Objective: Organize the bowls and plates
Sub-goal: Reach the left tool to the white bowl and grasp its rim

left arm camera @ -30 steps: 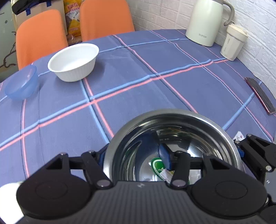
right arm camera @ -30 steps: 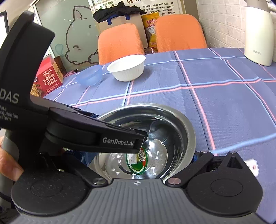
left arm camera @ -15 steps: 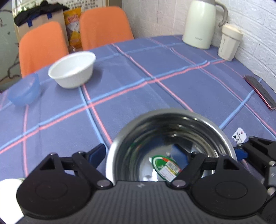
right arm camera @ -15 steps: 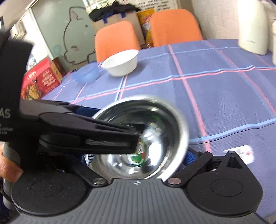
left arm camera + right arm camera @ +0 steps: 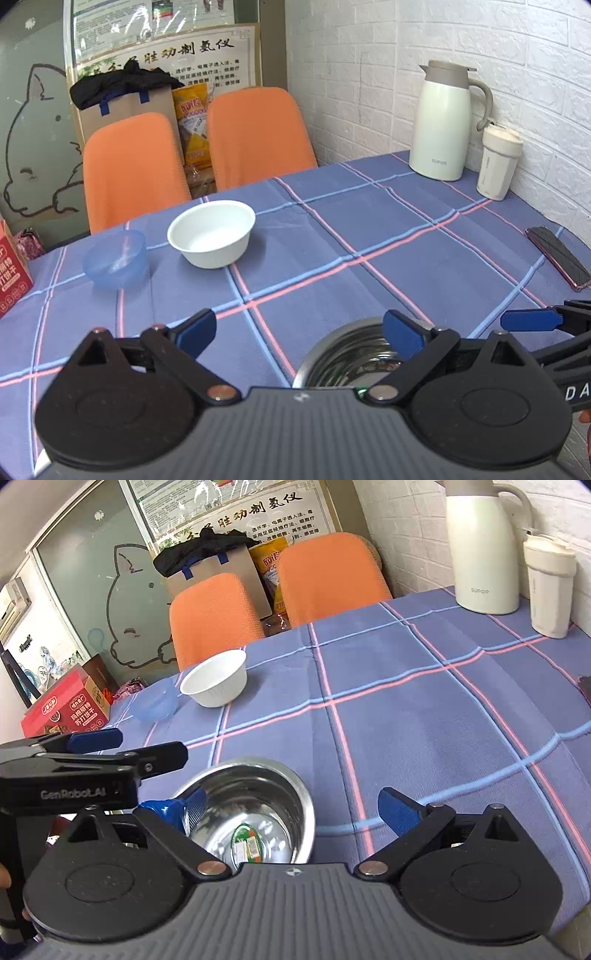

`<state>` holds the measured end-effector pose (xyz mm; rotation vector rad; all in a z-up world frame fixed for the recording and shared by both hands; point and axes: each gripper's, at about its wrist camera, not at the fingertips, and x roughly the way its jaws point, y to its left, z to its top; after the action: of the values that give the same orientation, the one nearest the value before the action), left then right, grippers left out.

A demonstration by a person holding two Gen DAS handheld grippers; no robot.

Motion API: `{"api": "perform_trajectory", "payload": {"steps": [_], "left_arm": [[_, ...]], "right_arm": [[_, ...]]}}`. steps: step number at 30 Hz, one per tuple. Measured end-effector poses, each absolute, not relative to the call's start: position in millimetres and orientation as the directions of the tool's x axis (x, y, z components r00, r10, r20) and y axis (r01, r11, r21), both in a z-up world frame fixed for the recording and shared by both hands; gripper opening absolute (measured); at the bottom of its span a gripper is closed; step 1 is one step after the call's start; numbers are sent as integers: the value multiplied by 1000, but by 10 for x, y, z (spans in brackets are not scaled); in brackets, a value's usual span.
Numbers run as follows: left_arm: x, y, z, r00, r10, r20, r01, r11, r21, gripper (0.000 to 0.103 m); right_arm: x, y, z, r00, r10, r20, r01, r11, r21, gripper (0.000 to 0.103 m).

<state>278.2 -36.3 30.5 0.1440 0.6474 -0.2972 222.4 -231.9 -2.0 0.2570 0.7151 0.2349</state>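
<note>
A: Where is the shiny round stainless-steel bowl (image 5: 255,808)?

B: It sits on the blue checked tablecloth (image 5: 424,709), at the near edge, with a green and red sticker (image 5: 246,843) on its inner bottom.

A: Is either tool gripping the steel bowl?

B: No. The right gripper (image 5: 291,812) has its blue-padded fingers spread wide. One pad lies at the steel bowl's left rim; whether it touches I cannot tell. The other stands clear to the steel bowl's right.

A: And the left gripper (image 5: 299,332)?

B: Released as well, its fingers set wide apart. From its own camera the steel bowl (image 5: 354,358) shows only as a rim low down, under the right-hand pad. In the right wrist view the left gripper (image 5: 107,747) hangs just left of the steel bowl and above it.

A: What else belongs to the task?

B: A white round plastic bowl (image 5: 211,233) stands upright well beyond the steel bowl, toward the far left. A translucent blue plastic bowl (image 5: 115,258) stands just left of the white one, apart from it.

A: And beyond the steel bowl to the right?

B: A cream thermos jug (image 5: 443,122) and a cream lidded cup (image 5: 498,162) stand by the white brick wall. A dark phone (image 5: 557,256) lies flat at the right. Two orange chair backs (image 5: 258,133) rise behind the table.
</note>
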Motion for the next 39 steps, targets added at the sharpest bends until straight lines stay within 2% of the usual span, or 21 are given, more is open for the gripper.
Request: {"api": "perform_trajectory", "payload": {"steps": [11,22,26,34,39], "left_arm": [[3021,26,308,781,-135,-609,226,971,74,96],[3684,558,217,768,-64,-638,145,986,76,96],[4155,742,271,759,-92,-644,139,990,23,96],[5075,740,287,682,-263,-683,216,964,-155,96],[5411,514,93,612,-270,-743,277,954,-119,96]], "right_arm": [[2655,-1974,35,702,313,-640,-191,948,255,87],[3452,-1461,19,663,317,-678,-313,940,134,87],[3753,-1352,-41,634,333,-698,-335,932,140,87],[4160,-1185,-74,626,350,-697,-349,925,151,87],[4346,-1174,-129,613,330,-718,-350,928,128,87]]}}
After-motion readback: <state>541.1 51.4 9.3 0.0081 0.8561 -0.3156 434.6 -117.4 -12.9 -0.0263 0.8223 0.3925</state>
